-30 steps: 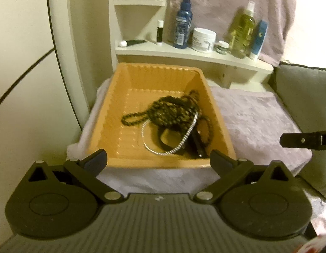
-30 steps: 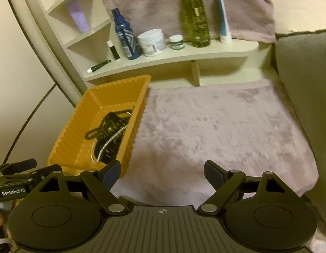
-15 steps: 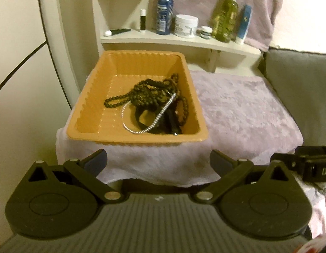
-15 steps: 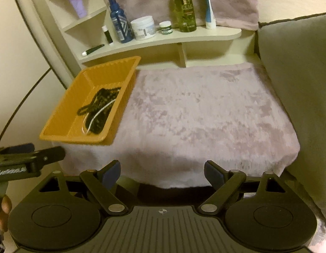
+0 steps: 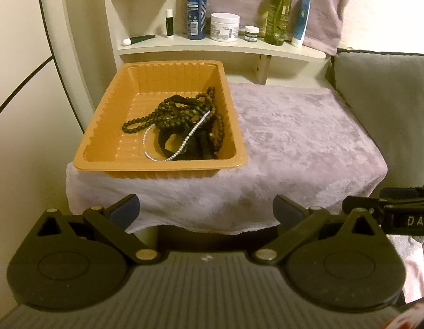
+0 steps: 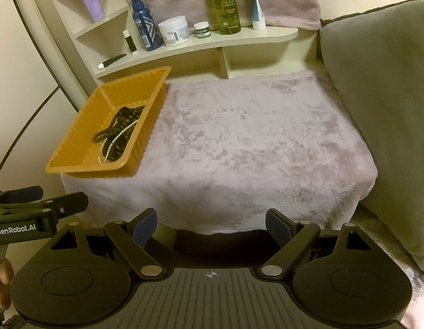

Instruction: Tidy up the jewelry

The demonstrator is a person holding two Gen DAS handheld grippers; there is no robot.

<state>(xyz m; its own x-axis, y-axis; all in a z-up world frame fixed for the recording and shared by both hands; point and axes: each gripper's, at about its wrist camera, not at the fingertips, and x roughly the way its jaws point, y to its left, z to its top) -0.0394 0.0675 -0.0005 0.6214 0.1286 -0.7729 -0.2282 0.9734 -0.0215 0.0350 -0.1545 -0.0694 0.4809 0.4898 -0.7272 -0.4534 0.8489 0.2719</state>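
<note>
An orange tray (image 6: 74, 164) of tangled jewelry (image 6: 117, 131) sits left of centre on the mauve cloth (image 6: 239, 142); the right gripper (image 6: 212, 224) gapes empty below.

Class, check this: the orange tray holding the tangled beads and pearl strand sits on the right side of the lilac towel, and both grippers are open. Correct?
Not quite. The orange tray sits on the left side of the lilac towel, as the right wrist view shows. The rest stands.

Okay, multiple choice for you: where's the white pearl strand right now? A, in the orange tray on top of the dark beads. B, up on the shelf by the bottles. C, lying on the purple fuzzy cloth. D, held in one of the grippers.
A: the pearl strand lies across the dark beads inside the orange tray; both grippers are open and empty.
</note>
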